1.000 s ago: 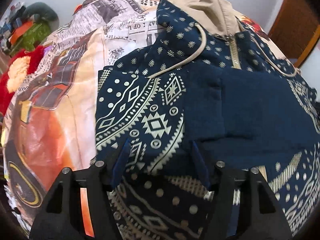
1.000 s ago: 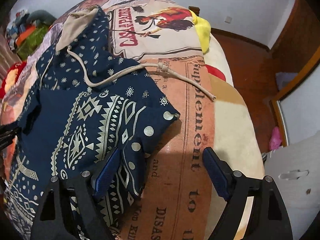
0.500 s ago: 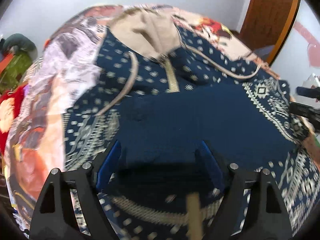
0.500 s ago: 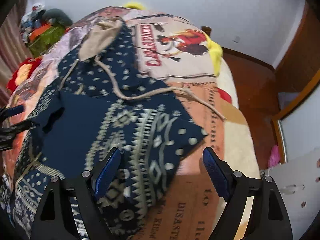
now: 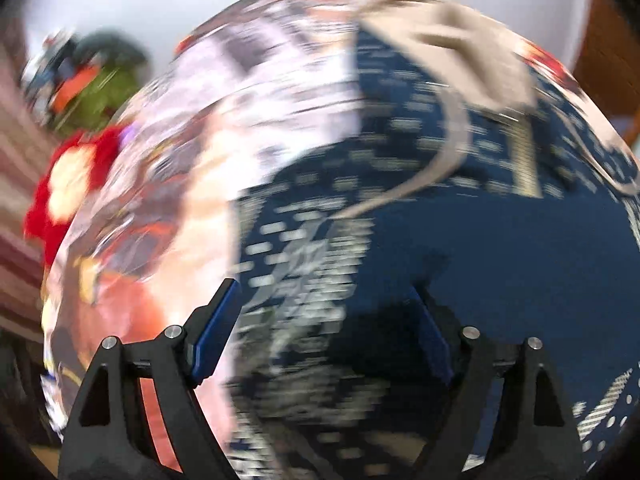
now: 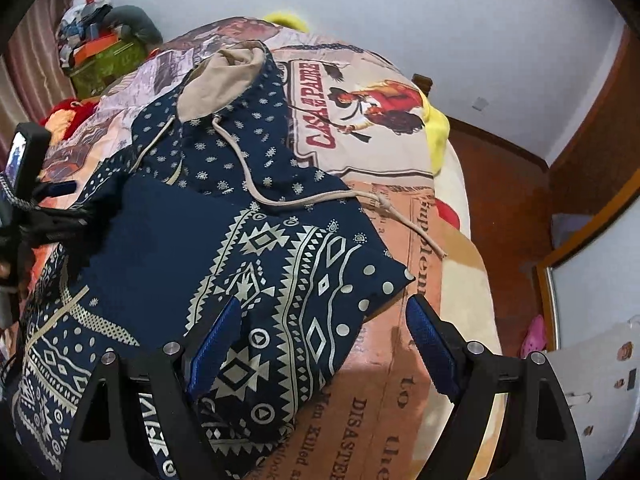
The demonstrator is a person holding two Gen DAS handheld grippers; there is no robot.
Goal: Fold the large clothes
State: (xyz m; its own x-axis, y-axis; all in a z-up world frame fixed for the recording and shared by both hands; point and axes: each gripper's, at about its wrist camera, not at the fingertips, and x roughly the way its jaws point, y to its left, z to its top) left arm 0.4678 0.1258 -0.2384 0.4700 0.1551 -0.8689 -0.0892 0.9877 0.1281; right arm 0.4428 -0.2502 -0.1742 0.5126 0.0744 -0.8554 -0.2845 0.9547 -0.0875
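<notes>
A navy hoodie (image 6: pixel 224 248) with cream geometric print and a beige hood (image 6: pixel 224 80) lies on the bed, both sleeves folded in over the plain navy middle. It also shows, blurred, in the left wrist view (image 5: pixel 460 240). My left gripper (image 5: pixel 324 332) is open and empty over the hoodie's left edge; it also shows at the left of the right wrist view (image 6: pixel 36 208). My right gripper (image 6: pixel 324 340) is open and empty, just above the folded right sleeve's corner.
The bed carries a printed blanket (image 6: pixel 384 400) with lettering. A red plush (image 5: pixel 68 184) and a pile of things (image 6: pixel 100 48) lie at the far left. Wooden floor (image 6: pixel 504 216) and a mirror frame lie to the right.
Both grippers rose and pulled back from the hoodie. The left view swung leftward and is now motion-blurred. The right sleeve now lies flat, folded over the body.
</notes>
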